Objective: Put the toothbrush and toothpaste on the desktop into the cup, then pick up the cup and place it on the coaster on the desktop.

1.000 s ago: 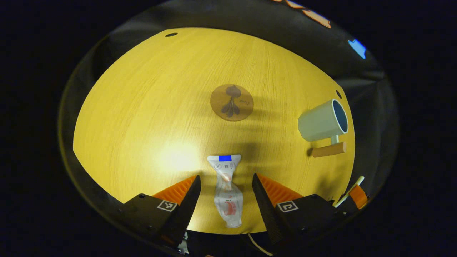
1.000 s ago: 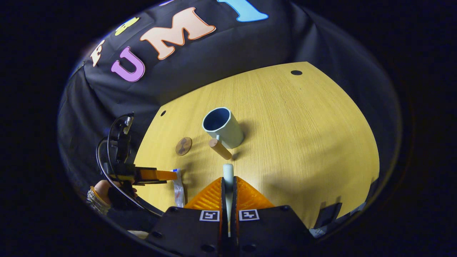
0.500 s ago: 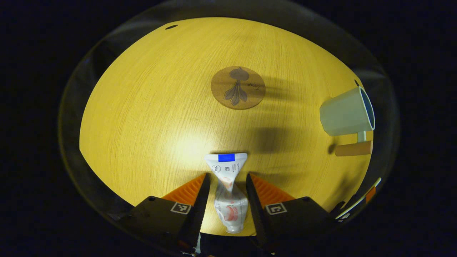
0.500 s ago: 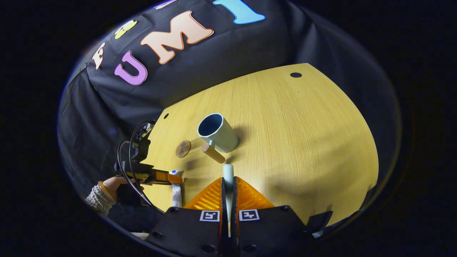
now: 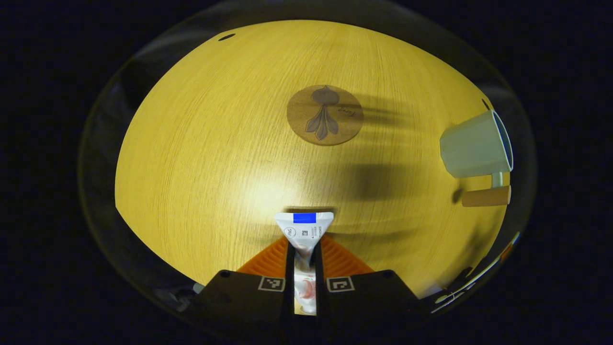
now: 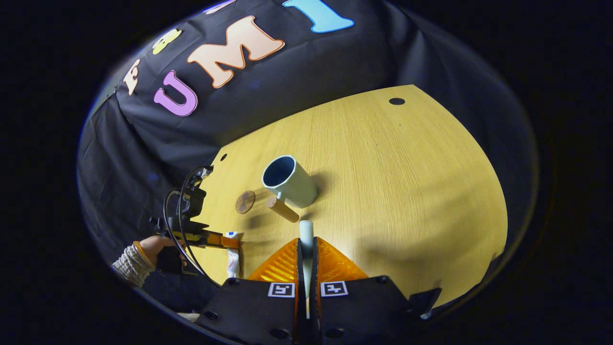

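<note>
A white toothpaste tube (image 5: 303, 230) lies on the yellow wooden desktop (image 5: 215, 143), and my left gripper (image 5: 304, 249) is shut on its middle, both orange fingers pressing it. Beyond it lies the round cork coaster (image 5: 325, 114). The pale green cup (image 5: 474, 146) with a wooden handle (image 5: 486, 196) stands at the right. My right gripper (image 6: 306, 247) is shut on the white toothbrush (image 6: 305, 235), whose end sticks out toward the cup (image 6: 289, 179). In the right gripper view the left gripper (image 6: 210, 238) sits over the toothpaste (image 6: 232, 256), with the coaster (image 6: 245, 201) just behind.
A hand in a knitted sleeve (image 6: 131, 261) holds the left gripper at the desk's near-left edge. Small dark holes (image 6: 396, 101) mark the desktop's far corners. The wide right half of the desktop (image 6: 407, 191) lies bare.
My left gripper's fingers have come together from wide open onto the toothpaste tube. The right gripper has stayed shut on the toothbrush and drifted only slightly.
</note>
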`<state>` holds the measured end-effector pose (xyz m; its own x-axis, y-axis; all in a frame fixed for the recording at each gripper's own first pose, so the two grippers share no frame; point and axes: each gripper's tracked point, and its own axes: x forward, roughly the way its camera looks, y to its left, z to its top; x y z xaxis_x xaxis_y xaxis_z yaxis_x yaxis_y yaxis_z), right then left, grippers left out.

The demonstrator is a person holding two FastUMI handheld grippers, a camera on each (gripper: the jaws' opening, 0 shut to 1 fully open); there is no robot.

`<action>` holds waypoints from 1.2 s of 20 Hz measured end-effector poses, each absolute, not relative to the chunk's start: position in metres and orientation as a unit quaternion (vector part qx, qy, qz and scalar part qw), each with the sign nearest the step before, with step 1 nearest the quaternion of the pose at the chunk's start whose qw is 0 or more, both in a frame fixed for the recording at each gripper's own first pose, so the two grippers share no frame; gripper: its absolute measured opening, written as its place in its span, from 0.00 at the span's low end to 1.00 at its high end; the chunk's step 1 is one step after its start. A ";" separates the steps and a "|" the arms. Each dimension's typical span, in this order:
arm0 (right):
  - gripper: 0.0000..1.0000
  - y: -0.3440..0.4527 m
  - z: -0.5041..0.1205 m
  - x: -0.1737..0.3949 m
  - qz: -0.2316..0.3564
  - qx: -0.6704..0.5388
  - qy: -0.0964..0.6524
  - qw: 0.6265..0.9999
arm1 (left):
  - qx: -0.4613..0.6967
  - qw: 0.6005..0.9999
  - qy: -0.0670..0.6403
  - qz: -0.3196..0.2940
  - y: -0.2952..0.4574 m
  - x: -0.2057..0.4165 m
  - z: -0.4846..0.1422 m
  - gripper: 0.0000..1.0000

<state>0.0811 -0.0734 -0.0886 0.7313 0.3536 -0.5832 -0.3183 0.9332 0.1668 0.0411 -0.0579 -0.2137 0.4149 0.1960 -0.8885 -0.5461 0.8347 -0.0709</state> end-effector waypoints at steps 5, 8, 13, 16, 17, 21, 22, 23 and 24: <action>0.05 -0.071 -0.081 0.087 0.183 0.041 0.304 0.934 | -0.238 0.851 0.428 0.190 -0.060 0.045 -0.207 0.08; 0.05 -0.061 -0.067 0.092 0.201 0.052 0.276 0.938 | -0.259 0.866 0.384 0.187 -0.056 0.049 -0.187 0.06; 0.05 -0.033 -0.025 0.112 0.237 0.089 0.200 0.947 | -0.256 0.888 0.337 0.179 -0.052 0.055 -0.169 0.06; 0.05 -0.012 0.001 0.124 0.264 0.124 0.157 0.944 | -0.266 0.896 0.318 0.162 -0.062 0.056 -0.152 0.06; 0.05 -0.007 0.011 0.131 0.272 0.134 0.142 0.942 | -0.268 0.900 0.306 0.158 -0.065 0.058 -0.145 0.06; 0.05 0.007 0.050 0.162 0.293 0.167 0.085 0.938 | -0.281 0.914 0.259 0.137 -0.072 0.066 -0.117 0.06; 0.05 0.010 0.056 0.170 0.298 0.171 0.073 0.936 | -0.283 0.917 0.248 0.132 -0.073 0.069 -0.110 0.06; 0.05 0.013 0.060 0.178 0.299 0.174 0.063 0.936 | -0.284 0.920 0.238 0.129 -0.076 0.073 -0.106 0.06; 0.05 0.014 0.062 0.187 0.295 0.170 0.051 0.939 | -0.285 0.922 0.228 0.128 -0.076 0.073 -0.101 0.06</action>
